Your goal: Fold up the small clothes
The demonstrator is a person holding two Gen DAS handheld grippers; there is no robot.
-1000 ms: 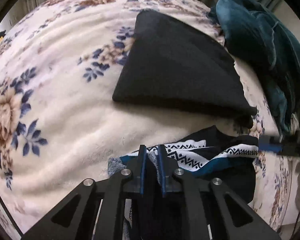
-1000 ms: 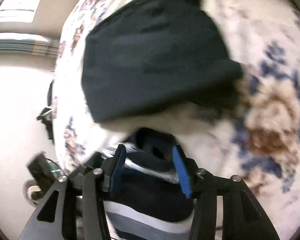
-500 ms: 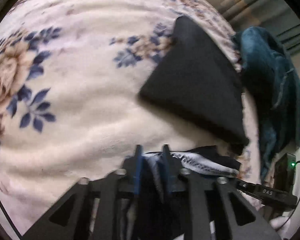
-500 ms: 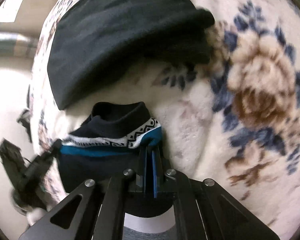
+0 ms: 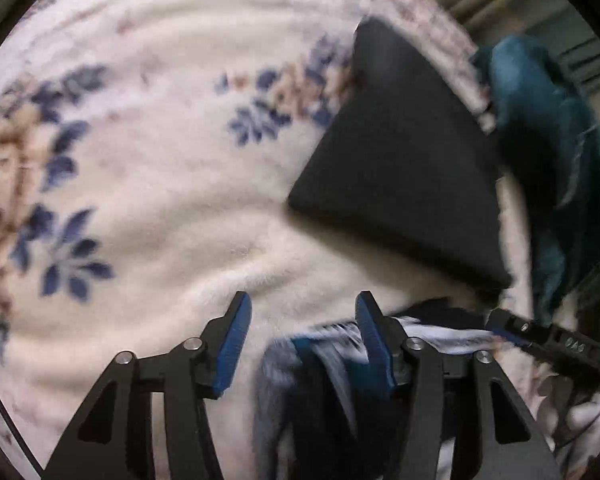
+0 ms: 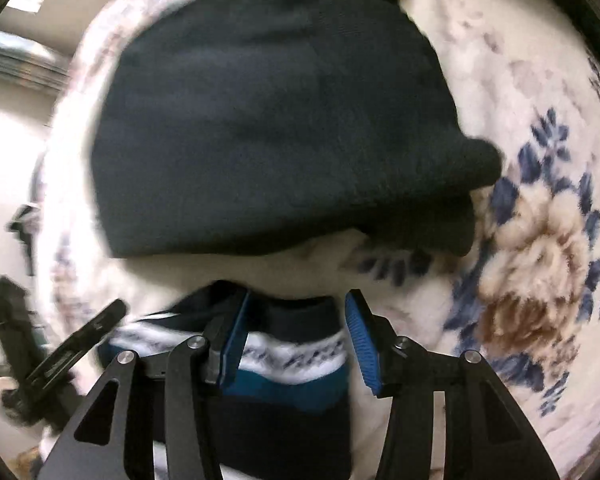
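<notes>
A small navy garment with a white patterned band and a teal stripe (image 5: pixel 328 364) lies bunched on the floral blanket (image 5: pixel 148 184). My left gripper (image 5: pixel 302 320) hangs over its edge with jaws opening. The cloth sits low by the right pad (image 5: pixel 370 336) and is not pinched. In the right wrist view the same garment (image 6: pixel 296 354) lies between the fingers of my right gripper (image 6: pixel 298 312). Its jaws are also opening, and the pads do not squeeze the cloth. A folded black cloth (image 5: pixel 400 168) (image 6: pixel 268 132) rests just beyond.
A crumpled teal garment (image 5: pixel 552 132) lies at the blanket's far right edge. Each gripper shows in the other's view: the right one (image 5: pixel 548 336), the left one (image 6: pixel 72 344). Blanket (image 6: pixel 532 92) stretches away to the right, with floor and a window to the left.
The left jaws were shut on the patterned garment and now stand wide apart. The right jaws pinched its corner half a second ago and have parted again. Both views are blurred by motion.
</notes>
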